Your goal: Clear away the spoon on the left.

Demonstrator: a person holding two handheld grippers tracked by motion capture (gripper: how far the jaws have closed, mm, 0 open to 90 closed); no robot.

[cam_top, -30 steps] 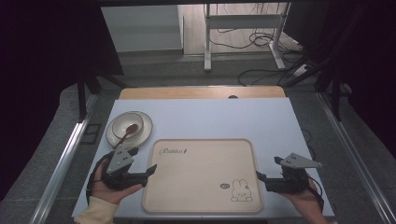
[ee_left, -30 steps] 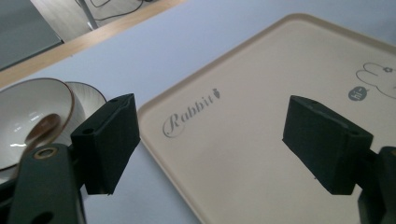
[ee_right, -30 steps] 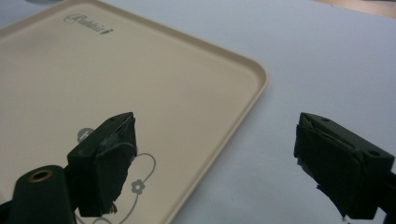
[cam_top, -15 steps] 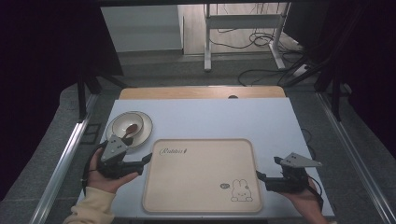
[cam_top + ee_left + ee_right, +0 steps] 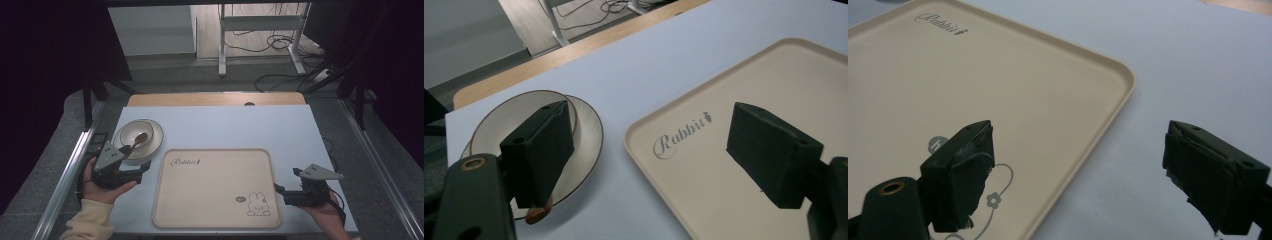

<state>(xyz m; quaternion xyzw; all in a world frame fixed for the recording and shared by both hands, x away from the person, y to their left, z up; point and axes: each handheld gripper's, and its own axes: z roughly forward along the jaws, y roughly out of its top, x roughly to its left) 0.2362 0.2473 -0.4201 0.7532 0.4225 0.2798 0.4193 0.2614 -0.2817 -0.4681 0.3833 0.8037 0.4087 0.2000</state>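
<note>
The table holds an empty tray, the plate with bowl and spoon sits untouched beside it, and both the left gripper and right gripper gape empty, so nothing looks moved yet.

Left claw perhaps hides spoon.

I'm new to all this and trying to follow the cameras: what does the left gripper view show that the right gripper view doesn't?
The left gripper view has the plate with a bowl on it and the brown tip of a spoon, behind the open left gripper. The right gripper view has the tray's flower drawing and the open right gripper astride the tray's edge. Both show the beige tray with its "Rabbit" lettering and the pale table.
</note>
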